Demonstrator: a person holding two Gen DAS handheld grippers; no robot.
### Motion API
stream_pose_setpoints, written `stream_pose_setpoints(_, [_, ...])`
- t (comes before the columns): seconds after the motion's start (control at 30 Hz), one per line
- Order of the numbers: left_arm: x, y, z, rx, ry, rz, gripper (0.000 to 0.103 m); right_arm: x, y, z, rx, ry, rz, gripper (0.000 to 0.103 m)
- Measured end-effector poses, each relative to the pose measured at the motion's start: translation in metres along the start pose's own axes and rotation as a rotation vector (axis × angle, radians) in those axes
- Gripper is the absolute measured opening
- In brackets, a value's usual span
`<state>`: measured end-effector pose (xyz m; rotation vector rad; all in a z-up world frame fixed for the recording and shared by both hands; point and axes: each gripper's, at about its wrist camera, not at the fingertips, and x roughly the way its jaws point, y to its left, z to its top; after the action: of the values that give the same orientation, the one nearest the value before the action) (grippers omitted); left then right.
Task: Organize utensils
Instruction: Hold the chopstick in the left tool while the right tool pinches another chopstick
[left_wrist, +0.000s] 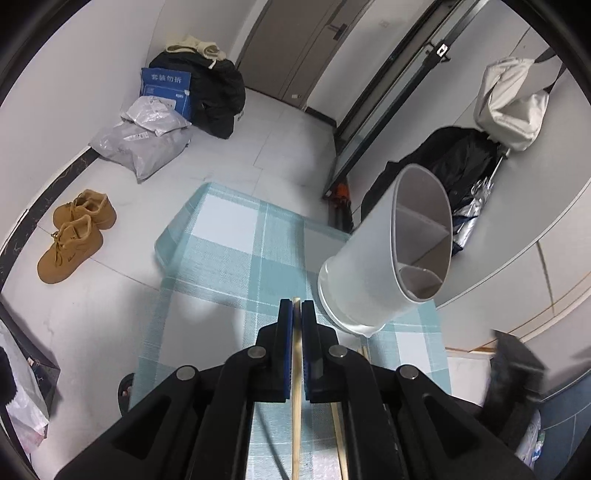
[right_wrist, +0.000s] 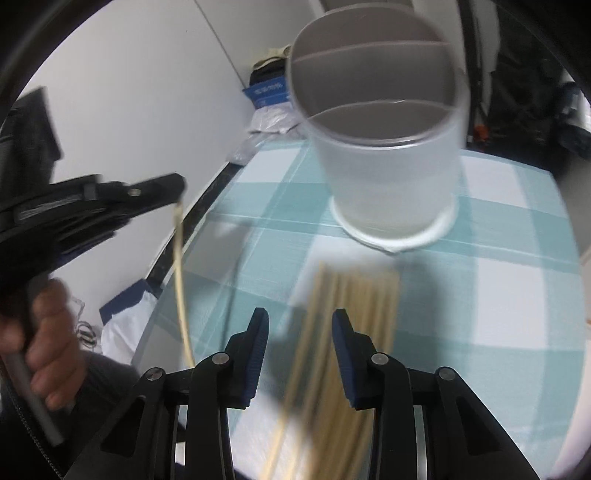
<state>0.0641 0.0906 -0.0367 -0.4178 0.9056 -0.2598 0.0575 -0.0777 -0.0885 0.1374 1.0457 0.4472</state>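
Observation:
My left gripper (left_wrist: 296, 305) is shut on a single wooden chopstick (left_wrist: 296, 406), which runs back between the pads. In the right wrist view the left gripper (right_wrist: 173, 186) is held up at the left by a person's hand (right_wrist: 48, 350), and the chopstick (right_wrist: 180, 280) hangs from it. A white divided utensil holder (left_wrist: 369, 273) (right_wrist: 384, 177) stands on the plaid table (left_wrist: 229, 258) (right_wrist: 498, 295). My right gripper (right_wrist: 299, 319) hovers over a blurred bundle of chopsticks (right_wrist: 354, 295) lying in front of the holder. Its fingers stand apart and are not pressing on the bundle.
The table's rounded glass edge (right_wrist: 166, 295) falls away to the floor on the left. On the floor are tan shoes (left_wrist: 74, 232), grey parcels (left_wrist: 144, 147) and a black bag (left_wrist: 218, 96). Another chopstick (left_wrist: 338, 424) lies on the cloth by my left gripper.

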Motion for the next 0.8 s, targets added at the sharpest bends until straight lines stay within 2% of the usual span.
stream_pose_setpoints(0.07, [-0.005, 0.005, 0.001, 0.008, -0.007, 0.004, 0.0, 0.016, 0.005, 0.005, -0.016, 0.025, -0.007, 0.033])
stream_pose_setpoints(0.17, [-0.01, 0.012, 0.004, 0.003, -0.012, -0.012, 0.0, 0.031, 0.015, 0.012, -0.05, 0.04, -0.063, 0.025])
stream_pose_setpoints(0.3, [-0.014, 0.019, 0.008, -0.008, -0.022, -0.019, 0.0, 0.046, 0.019, 0.021, -0.059, 0.063, -0.11, 0.025])
stream_pose_setpoints(0.5, [-0.018, 0.025, 0.011, -0.006, -0.043, -0.013, 0.0, 0.05, 0.006, 0.022, 0.01, 0.073, -0.154, 0.023])
stream_pose_setpoints(0.6, [-0.02, 0.026, 0.012, -0.004, -0.052, -0.01, 0.0, 0.052, 0.012, 0.021, -0.04, 0.08, -0.189, 0.023])
stream_pose_setpoints(0.7, [-0.022, 0.027, 0.013, -0.004, -0.062, -0.009, 0.0, 0.058, 0.029, 0.022, -0.149, 0.098, -0.268, 0.025])
stream_pose_setpoints(0.8, [-0.022, 0.03, 0.012, -0.008, -0.057, -0.002, 0.0, 0.061, 0.034, 0.023, -0.18, 0.108, -0.288, 0.024])
